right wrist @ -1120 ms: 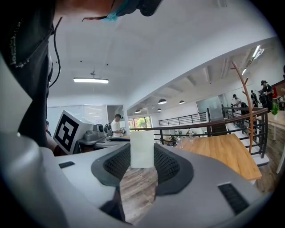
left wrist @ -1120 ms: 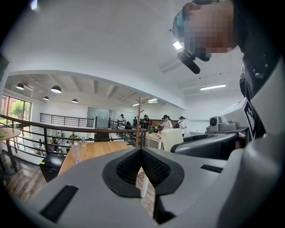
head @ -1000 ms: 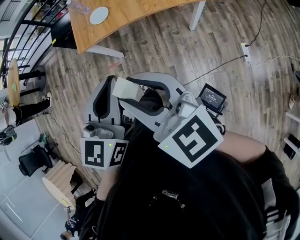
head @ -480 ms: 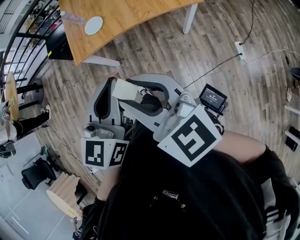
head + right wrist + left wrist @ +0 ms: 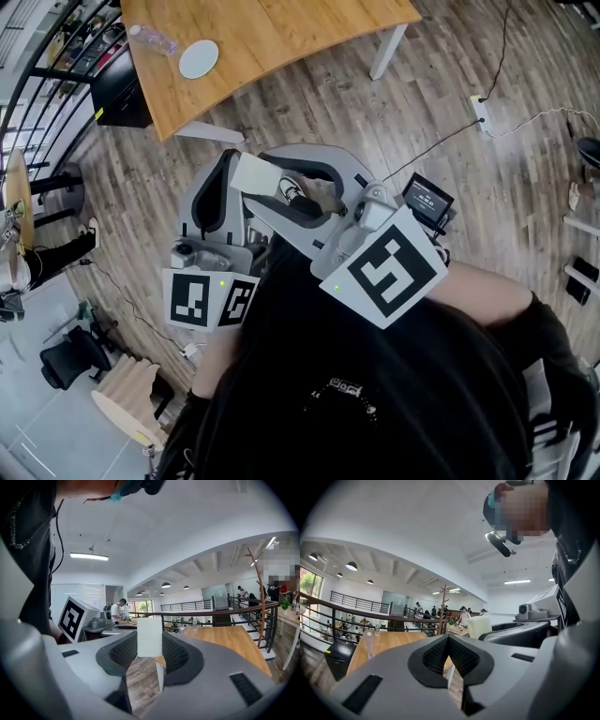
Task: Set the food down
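Left gripper (image 5: 448, 639) and right gripper (image 5: 149, 641) held side by side, roughly level, aimed toward far counter (image 5: 272, 37). Pale food block (image 5: 149, 635) pinched by right fingers; left fingers pressed together, nothing between.

Head view: steeply down, close over left tool (image 5: 223, 161), right tool (image 5: 267, 173). Tool views: level along own jaws. Shared: wooden tabletop (image 5: 272, 37).

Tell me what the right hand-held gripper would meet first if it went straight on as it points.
Probably the wooden table: beyond the white food block pinched in the right hand-held gripper, the line crosses bare floor toward the table's near edge and white leg. Depth is unclear.
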A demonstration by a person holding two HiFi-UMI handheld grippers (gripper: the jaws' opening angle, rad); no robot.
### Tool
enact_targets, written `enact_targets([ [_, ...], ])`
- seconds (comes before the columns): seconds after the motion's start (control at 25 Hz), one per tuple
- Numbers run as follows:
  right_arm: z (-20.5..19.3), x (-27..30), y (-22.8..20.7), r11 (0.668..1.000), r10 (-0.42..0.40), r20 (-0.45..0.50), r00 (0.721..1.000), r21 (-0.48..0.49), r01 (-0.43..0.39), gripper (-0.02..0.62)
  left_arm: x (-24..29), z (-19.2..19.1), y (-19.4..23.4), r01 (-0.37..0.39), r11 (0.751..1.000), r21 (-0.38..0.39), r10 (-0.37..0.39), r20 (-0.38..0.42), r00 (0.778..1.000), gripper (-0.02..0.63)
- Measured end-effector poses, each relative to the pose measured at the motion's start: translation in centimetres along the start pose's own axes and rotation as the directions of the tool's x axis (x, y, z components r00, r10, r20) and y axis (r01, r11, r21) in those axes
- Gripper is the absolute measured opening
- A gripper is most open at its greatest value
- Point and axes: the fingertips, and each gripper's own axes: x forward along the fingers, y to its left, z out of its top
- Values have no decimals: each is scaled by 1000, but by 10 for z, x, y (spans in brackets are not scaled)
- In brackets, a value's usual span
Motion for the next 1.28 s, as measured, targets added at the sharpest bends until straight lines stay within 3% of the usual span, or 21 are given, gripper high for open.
enact_targets([
  [0.6, 18, 110, -16, 1000, -20, -39, 999, -18, 19, 167, 18, 13, 108, 49, 999, -18, -48, 2, 999, 4],
  [1.28, 36, 193, -20, 995, -88, -97, 991, -47, 84, 169, 25, 25, 188, 140, 988, -58, -138, 44, 989, 4],
])
